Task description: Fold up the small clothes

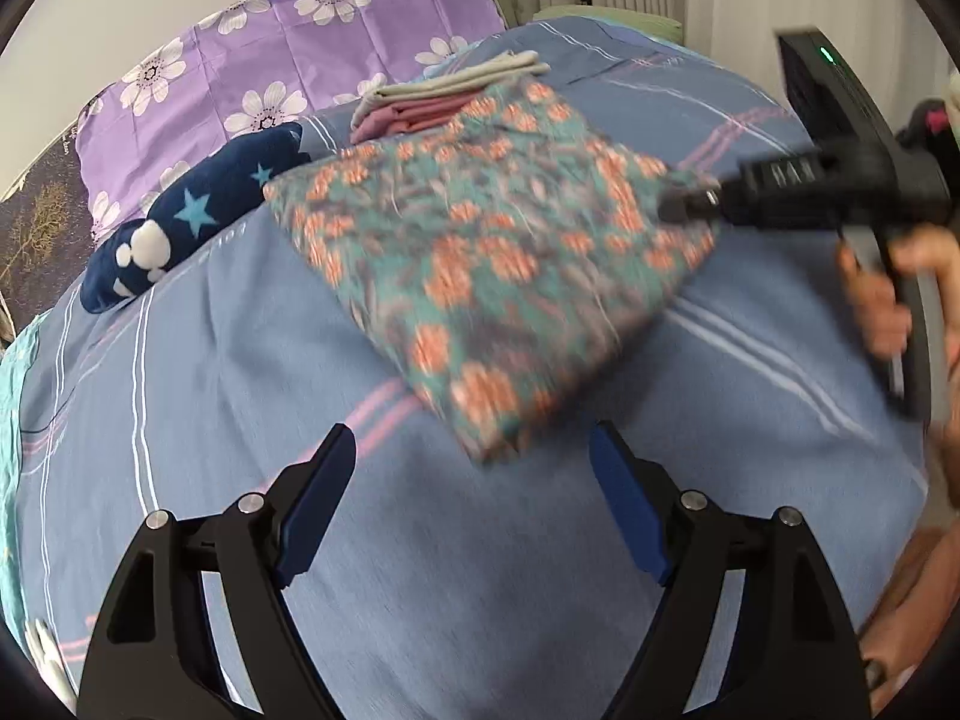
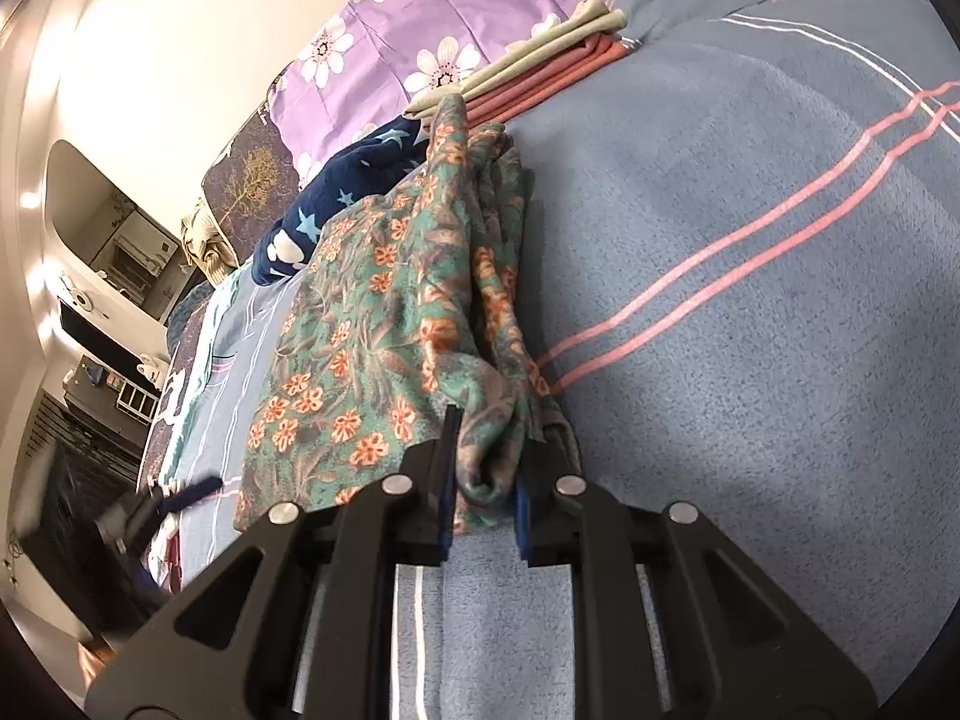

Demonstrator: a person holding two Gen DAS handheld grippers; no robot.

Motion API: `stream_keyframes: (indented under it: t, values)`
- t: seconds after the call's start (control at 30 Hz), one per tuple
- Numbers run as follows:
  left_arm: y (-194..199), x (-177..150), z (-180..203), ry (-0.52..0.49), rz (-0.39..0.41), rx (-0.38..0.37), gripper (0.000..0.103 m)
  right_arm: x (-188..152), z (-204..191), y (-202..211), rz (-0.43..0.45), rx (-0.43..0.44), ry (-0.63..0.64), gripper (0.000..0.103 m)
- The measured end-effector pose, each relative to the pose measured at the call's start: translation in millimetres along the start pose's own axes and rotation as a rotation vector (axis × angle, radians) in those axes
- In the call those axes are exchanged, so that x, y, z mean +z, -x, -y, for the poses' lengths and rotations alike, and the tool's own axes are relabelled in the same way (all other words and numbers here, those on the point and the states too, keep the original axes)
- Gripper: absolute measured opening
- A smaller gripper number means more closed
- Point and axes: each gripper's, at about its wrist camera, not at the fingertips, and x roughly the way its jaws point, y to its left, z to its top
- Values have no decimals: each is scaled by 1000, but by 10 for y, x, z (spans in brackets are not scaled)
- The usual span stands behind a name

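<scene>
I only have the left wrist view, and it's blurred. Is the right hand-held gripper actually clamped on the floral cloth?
Observer: Yes. The right hand-held gripper has a bunched fold of the floral cloth pinched between its pads.
Operator: Does the cloth lie flat near that grip?
Observer: No, it is rumpled into ridges along the edge running away from the grip.
Operator: Anything off the bed's far side?
Observer: A wall niche with shelves.
</scene>
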Motion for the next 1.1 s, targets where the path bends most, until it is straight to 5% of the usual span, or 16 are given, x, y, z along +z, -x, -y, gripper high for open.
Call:
stream_keyframes:
  t: [0.27,0.53,0.73,0.93,1.1]
  values:
    - [-104,35,-201,179,67,12,81,7,-101,-41,-9,-43,14,15]
    - [-147,-31,-123,105,34,96,81,24,-74,-67,-17,-39,-8,15]
    - [-173,24,-169,141,37,98,81,45,-46,-86,-21,-41,-17,15]
    - [-198,89,-153,143,3,54,37,25,6,-46,-5,-52,-45,9]
    - [-184,-109,-201,154,-22,23,35,4,52,-46,-24,-40,-43,7]
